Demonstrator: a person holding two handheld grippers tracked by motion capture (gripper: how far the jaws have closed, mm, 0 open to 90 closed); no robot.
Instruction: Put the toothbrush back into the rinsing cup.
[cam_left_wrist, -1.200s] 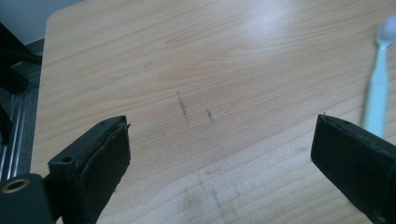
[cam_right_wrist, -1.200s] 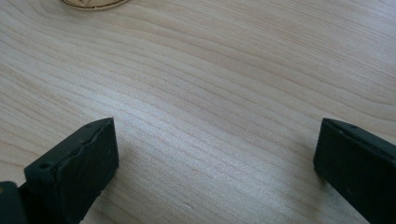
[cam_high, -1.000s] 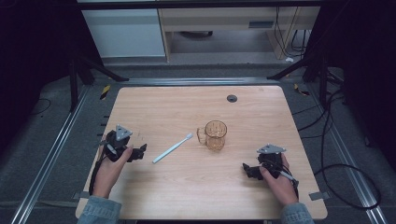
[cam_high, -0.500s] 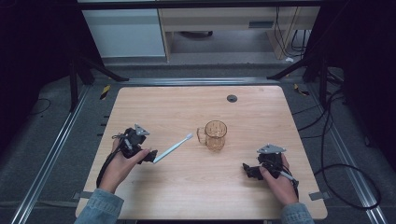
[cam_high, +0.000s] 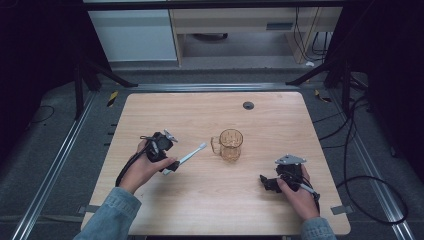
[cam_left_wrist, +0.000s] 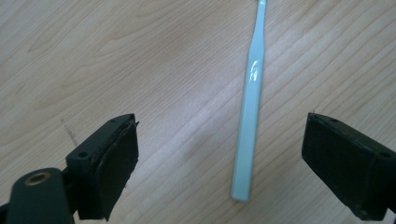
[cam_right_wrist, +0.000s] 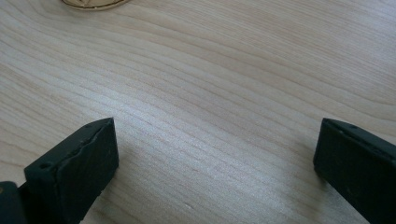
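High view puts my left gripper (cam_high: 170, 165) over the handle end of the toothbrush (cam_high: 187, 157), which lies flat on the table (cam_high: 200, 210) at about eight o'clock from the glass mug (cam_high: 230, 145), its bristle end close to the mug handle but apart from it. From the left gripper view the pale handle (cam_left_wrist: 250, 116) runs up between the two pads — nearer the right one — and neither pad touches it. The jaws have just been closing a little around the brush, yet they stand wide apart.

So, as I judge it, the approach is made and the grasp is not; lifting the brush and, likely, bringing it to the mug are all left to do.

My right gripper (cam_high: 267, 182) rests at about four o'clock from the mug, near the table's front edge, jaws spread with bare wood between them in the right gripper view (cam_right_wrist: 215, 154).

Room is generous — the board toward twelve o'clock holds nothing but a small dark grommet (cam_high: 248, 105), and the brush sits well in from every edge. The mug is the one thing to steer round.
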